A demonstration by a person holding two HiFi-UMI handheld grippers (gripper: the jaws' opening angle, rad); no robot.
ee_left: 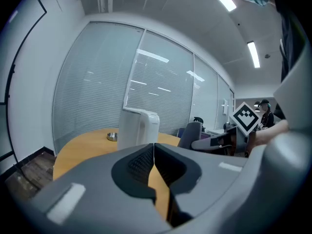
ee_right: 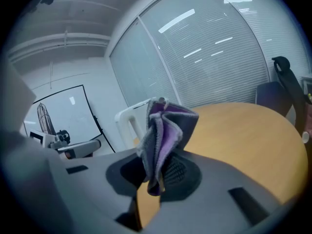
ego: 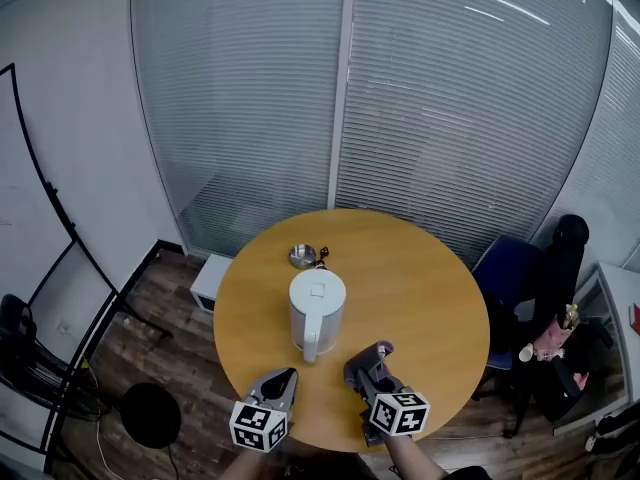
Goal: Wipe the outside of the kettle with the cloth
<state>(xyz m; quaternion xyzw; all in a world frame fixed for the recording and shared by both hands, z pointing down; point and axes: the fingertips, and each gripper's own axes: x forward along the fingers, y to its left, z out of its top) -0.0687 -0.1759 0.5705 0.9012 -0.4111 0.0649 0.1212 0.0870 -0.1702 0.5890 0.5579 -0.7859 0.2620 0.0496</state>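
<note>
**Cloth gripped, kettle at mid-frame**

I'm seeing the white kettle [ego: 317, 313] standing upright near the middle of the round tabletop [ego: 430, 288]. Just below and right of it, my right tongs [ego: 374, 358] are clamping the bunched purple-grey cloth [ee_right: 163, 135]. My left tongs [ego: 288, 376] are sitting pressed together and empty at the kettle's lower left. A small metal bowl [ego: 302, 256] is resting above it.

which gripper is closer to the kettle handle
Left. The left gripper is just short of the kettle handle, slightly left; the right gripper, holding the cloth, is farther off to its right.
</note>
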